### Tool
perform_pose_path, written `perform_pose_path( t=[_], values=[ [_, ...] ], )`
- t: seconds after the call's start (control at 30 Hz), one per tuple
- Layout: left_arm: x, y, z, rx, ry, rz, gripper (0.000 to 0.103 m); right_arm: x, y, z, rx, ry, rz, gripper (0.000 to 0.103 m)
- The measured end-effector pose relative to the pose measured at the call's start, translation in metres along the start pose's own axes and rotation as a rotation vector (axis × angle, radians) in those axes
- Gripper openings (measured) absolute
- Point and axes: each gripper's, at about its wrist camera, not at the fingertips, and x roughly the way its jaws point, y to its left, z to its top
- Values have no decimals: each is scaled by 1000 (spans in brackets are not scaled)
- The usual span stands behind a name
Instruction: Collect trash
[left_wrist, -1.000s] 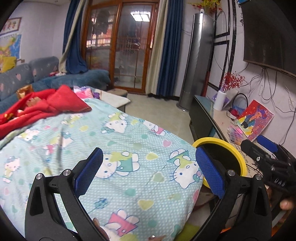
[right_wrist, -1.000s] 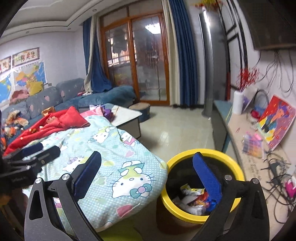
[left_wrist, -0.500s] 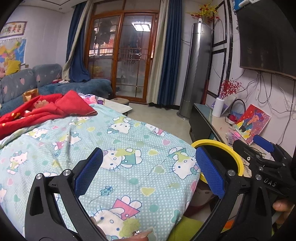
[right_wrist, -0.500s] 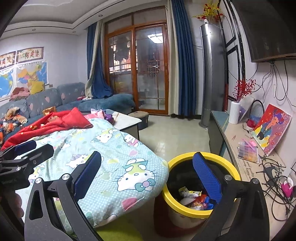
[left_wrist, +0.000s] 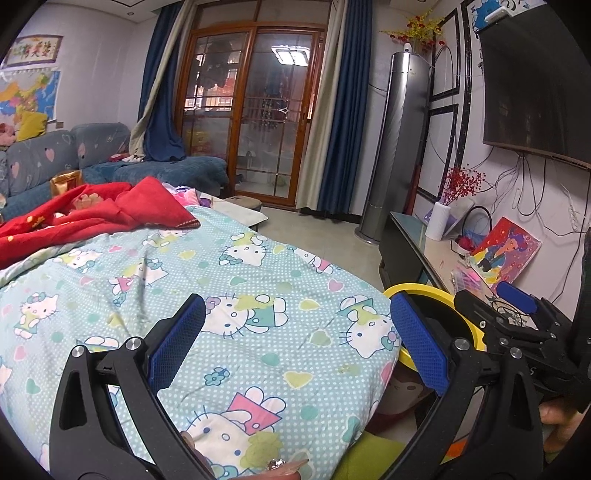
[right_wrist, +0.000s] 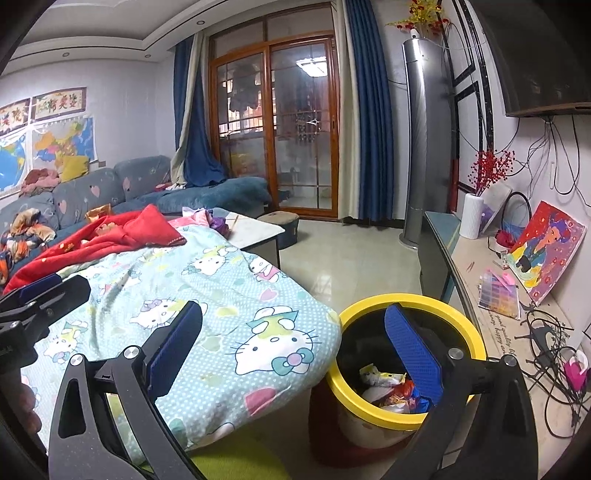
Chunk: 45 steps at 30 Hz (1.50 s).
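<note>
A yellow-rimmed trash bin stands on the floor beside the bed, with several crumpled wrappers lying inside it. My right gripper is open and empty, held above the gap between the bed's corner and the bin. In the left wrist view the bin's rim peeks out behind the bed's corner. My left gripper is open and empty above the cartoon-cat blanket. Each gripper shows in the other's view: the right one at the right edge, the left one at the left edge.
A red blanket lies at the far end of the bed. A low TV cabinet with cables, a painting and a white vase runs along the right wall. A sofa, a small table and glass doors stand beyond an open stretch of tiled floor.
Both grippers have risen and tilted up, so more of the room and ceiling shows. The bin sits lower in both views. Both stay open and empty.
</note>
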Motion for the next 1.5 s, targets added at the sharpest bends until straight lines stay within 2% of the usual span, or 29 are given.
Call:
perform_pose_path(
  t=[1.5],
  values=[
    [-1, 1, 2, -5, 2, 3, 92, 2, -1, 0, 14, 9, -16, 96]
  ],
)
